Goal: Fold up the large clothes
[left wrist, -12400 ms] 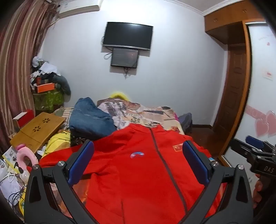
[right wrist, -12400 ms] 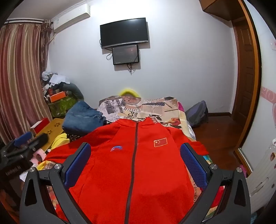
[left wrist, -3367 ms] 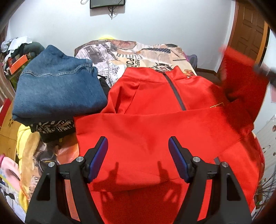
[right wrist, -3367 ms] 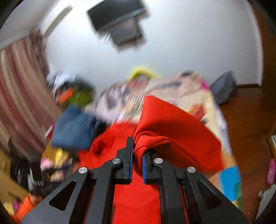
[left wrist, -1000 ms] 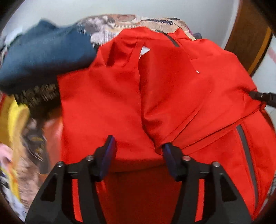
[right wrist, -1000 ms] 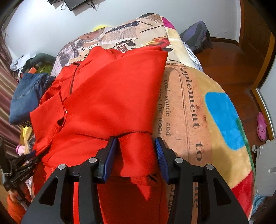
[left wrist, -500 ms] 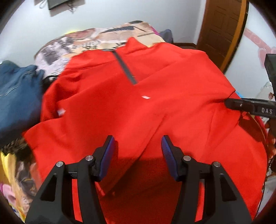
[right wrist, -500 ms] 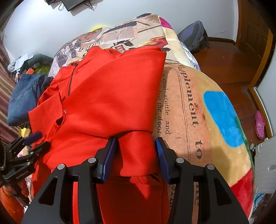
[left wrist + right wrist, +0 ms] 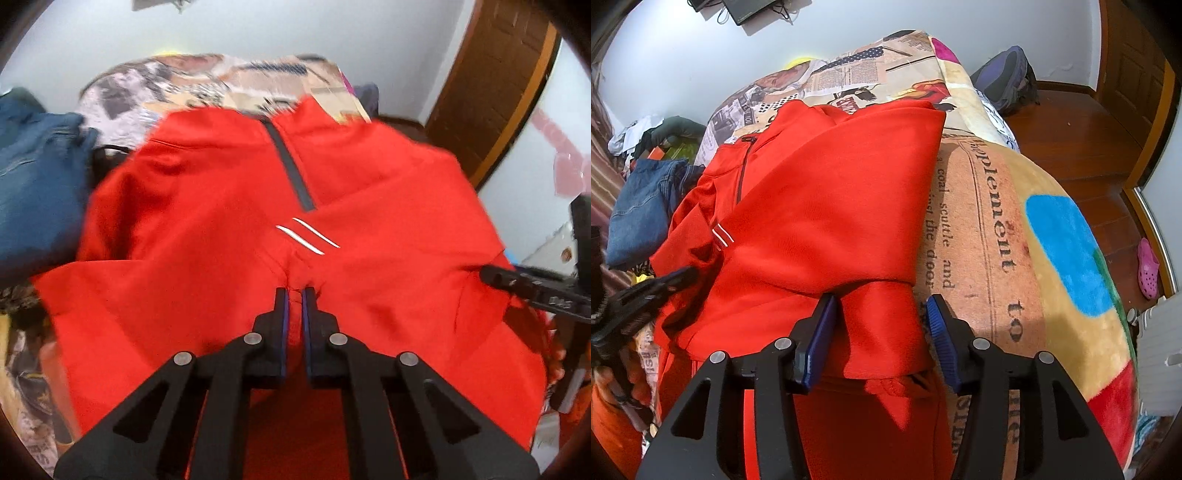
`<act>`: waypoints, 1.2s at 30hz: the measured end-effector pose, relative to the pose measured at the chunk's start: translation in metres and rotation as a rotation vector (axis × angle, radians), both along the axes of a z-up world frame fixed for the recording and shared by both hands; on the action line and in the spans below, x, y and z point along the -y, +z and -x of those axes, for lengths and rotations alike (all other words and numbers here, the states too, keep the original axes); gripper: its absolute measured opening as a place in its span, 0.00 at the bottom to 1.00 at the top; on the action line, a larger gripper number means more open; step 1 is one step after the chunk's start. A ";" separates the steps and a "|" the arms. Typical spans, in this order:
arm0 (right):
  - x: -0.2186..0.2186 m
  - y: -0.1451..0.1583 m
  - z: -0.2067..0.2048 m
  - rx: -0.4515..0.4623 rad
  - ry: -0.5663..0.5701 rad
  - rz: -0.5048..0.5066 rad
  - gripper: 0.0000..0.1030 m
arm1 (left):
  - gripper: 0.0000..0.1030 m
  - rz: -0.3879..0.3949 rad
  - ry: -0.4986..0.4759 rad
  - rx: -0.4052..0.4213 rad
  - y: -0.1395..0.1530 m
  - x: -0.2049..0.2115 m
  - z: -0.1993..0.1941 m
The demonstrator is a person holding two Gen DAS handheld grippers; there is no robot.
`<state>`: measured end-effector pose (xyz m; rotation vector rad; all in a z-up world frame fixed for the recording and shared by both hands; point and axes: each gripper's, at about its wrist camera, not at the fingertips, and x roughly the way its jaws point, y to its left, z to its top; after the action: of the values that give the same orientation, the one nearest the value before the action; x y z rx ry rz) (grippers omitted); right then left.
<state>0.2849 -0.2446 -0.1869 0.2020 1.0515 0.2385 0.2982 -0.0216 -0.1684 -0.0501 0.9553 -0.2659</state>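
A red zip jacket lies on the bed with both sleeves folded across its chest; it also shows in the right wrist view. My left gripper is shut on a pinch of red fabric at the jacket's middle, just below a white-striped cuff. My right gripper is open, its jaws either side of the folded sleeve end at the jacket's right edge. The left gripper's tip shows at the left of the right wrist view.
A newsprint-patterned blanket covers the bed. Folded blue jeans lie left of the jacket. A backpack sits on the wood floor by the wall. A brown door is at the right.
My left gripper has closed from open onto the jacket fabric at its middle. The right gripper stays open around the sleeve end and has barely moved.
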 end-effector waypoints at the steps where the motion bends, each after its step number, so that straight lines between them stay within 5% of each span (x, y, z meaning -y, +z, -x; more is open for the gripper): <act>1: -0.001 0.000 0.000 0.000 0.000 0.000 0.46 | 0.05 -0.002 0.018 0.016 0.006 -0.009 0.005; 9: -0.003 0.000 0.000 0.004 0.001 0.012 0.46 | 0.05 -0.040 0.239 0.076 0.040 -0.114 0.063; 12: -0.004 0.001 0.000 0.002 -0.002 0.012 0.46 | 0.06 -0.104 0.351 0.033 0.021 -0.153 0.085; 15: -0.006 0.003 -0.001 -0.006 0.000 0.029 0.46 | 0.21 -0.119 0.393 -0.069 -0.010 -0.178 0.100; 17: -0.009 0.011 -0.001 0.003 0.011 0.070 0.46 | 0.21 -0.207 0.428 -0.114 -0.024 -0.182 0.105; 21: -0.011 0.037 -0.003 0.058 0.038 0.100 0.46 | 0.23 -0.249 0.386 -0.129 -0.024 -0.174 0.105; 25: -0.016 0.065 -0.015 0.118 0.069 0.103 0.47 | 0.42 -0.235 0.322 -0.025 0.007 -0.150 0.082; 31: -0.037 0.089 -0.052 0.159 0.133 0.082 0.48 | 0.54 -0.159 0.183 0.115 0.054 -0.102 0.016; 36: -0.060 0.087 -0.094 0.155 0.175 0.079 0.53 | 0.57 -0.151 0.111 0.134 0.061 -0.074 -0.050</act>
<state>0.3787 -0.1847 -0.0997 0.0188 0.9232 0.3643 0.3484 0.0527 -0.1077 0.0524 0.8343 -0.0932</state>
